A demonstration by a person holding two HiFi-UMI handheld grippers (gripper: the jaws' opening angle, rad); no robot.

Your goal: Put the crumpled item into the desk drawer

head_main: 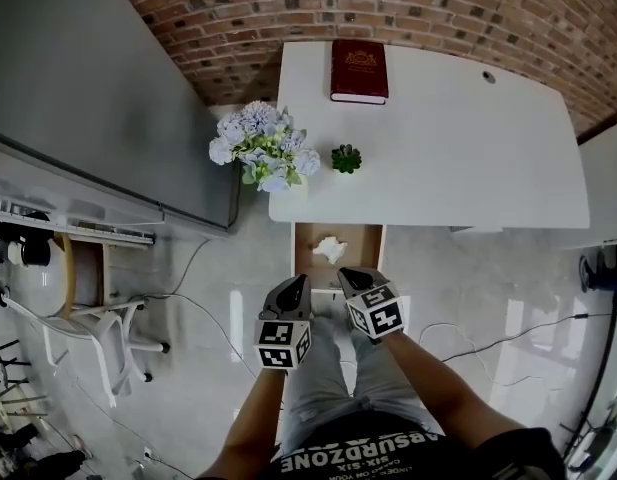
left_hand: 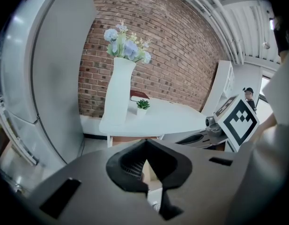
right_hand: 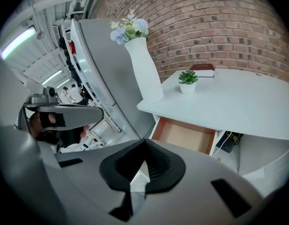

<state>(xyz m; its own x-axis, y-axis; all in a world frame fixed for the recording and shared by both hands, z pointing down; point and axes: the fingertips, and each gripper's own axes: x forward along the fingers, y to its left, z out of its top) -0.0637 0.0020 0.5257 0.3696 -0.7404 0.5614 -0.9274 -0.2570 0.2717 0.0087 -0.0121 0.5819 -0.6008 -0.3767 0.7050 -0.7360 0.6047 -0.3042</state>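
Note:
A crumpled white item (head_main: pixel 330 249) lies inside the open wooden drawer (head_main: pixel 306 260) under the white desk (head_main: pixel 458 148). My left gripper (head_main: pixel 296 288) and right gripper (head_main: pixel 351 278) hover side by side just in front of the drawer, above the person's lap. Both are shut with nothing between their jaws. In the left gripper view the dark jaw tips of the left gripper (left_hand: pixel 145 144) meet. The right gripper (right_hand: pixel 144 143) looks the same in its own view, which shows the far part of the drawer (right_hand: pixel 184 136) bare; the crumpled item is hidden there.
On the desk stand a dark red book (head_main: pixel 359 70), a small green plant (head_main: pixel 346 158) and a white vase of pale blue flowers (head_main: pixel 263 148). A grey panel (head_main: pixel 98 88) runs along the left. A white chair (head_main: pixel 108 338) and floor cables (head_main: pixel 508 338) lie nearby.

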